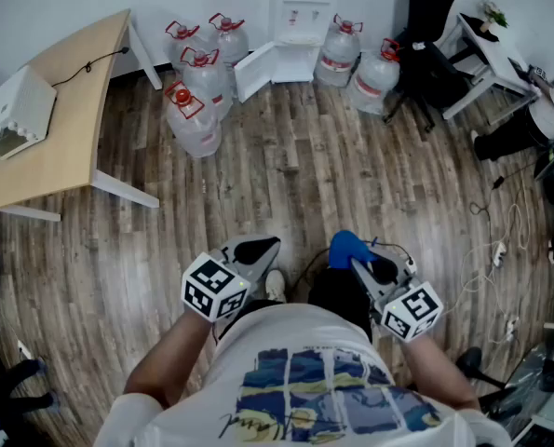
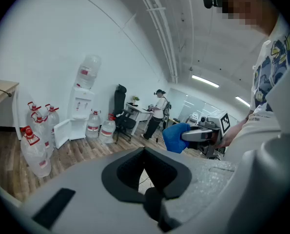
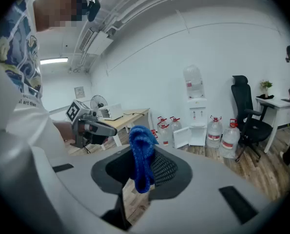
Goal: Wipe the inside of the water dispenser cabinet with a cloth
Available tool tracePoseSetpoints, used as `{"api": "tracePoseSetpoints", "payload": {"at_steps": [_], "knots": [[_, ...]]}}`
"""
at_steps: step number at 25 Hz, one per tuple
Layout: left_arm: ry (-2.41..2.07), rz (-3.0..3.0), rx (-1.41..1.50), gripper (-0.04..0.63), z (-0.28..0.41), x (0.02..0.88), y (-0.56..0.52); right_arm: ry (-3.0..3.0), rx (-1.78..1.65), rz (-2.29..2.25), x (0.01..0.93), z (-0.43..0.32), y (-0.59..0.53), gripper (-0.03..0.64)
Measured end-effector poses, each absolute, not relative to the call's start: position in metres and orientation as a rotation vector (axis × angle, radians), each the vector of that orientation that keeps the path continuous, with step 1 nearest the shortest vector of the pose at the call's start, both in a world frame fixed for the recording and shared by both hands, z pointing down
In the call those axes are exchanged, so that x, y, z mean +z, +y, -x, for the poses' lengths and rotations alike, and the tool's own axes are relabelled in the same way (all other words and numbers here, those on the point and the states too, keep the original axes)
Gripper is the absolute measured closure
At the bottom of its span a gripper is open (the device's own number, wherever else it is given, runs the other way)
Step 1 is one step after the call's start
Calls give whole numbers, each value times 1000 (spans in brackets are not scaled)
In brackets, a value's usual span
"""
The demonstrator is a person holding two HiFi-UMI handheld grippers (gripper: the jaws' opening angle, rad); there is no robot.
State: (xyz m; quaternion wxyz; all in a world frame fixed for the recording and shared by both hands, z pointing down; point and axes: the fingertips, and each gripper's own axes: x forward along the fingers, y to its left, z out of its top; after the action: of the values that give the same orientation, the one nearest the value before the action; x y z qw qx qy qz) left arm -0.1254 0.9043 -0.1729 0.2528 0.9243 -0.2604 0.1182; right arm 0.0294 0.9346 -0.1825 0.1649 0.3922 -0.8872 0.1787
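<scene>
The white water dispenser (image 1: 302, 17) stands against the far wall, its lower cabinet door (image 1: 254, 71) swung open to the left. It also shows in the left gripper view (image 2: 80, 108) and in the right gripper view (image 3: 197, 123). Both grippers are held close to my body, far from the dispenser. My right gripper (image 1: 353, 252) is shut on a blue cloth (image 3: 142, 155), which bunches up between its jaws and hangs below them. The cloth (image 2: 175, 137) is visible from the left side too. My left gripper (image 1: 261, 246) has its jaws together with nothing in them.
Several large water bottles (image 1: 195, 110) stand left of the dispenser and two more (image 1: 356, 61) to its right. A wooden desk (image 1: 67, 119) is at the left, a black office chair (image 1: 427, 40) and a white table (image 1: 496, 61) at the right. Cables (image 1: 500, 250) lie on the floor.
</scene>
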Motion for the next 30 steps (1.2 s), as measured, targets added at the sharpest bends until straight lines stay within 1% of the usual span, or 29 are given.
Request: {"api": "tracePoseSetpoints", "payload": {"at_steps": [10, 18, 24, 30], "knots": [[-765, -2493, 300, 594, 125, -170, 854, -2538, 508, -1068, -181, -28, 882, 535], [-776, -2481, 332, 594, 107, -168, 781, -2597, 552, -1030, -177, -29, 796, 532], [-793, -2487, 375, 594, 83, -174, 705, -2607, 567, -1045, -182, -60, 720, 532], [-824, -2473, 414, 594, 43, -181, 639, -2620, 597, -1055, -183, -102, 653, 533]]}}
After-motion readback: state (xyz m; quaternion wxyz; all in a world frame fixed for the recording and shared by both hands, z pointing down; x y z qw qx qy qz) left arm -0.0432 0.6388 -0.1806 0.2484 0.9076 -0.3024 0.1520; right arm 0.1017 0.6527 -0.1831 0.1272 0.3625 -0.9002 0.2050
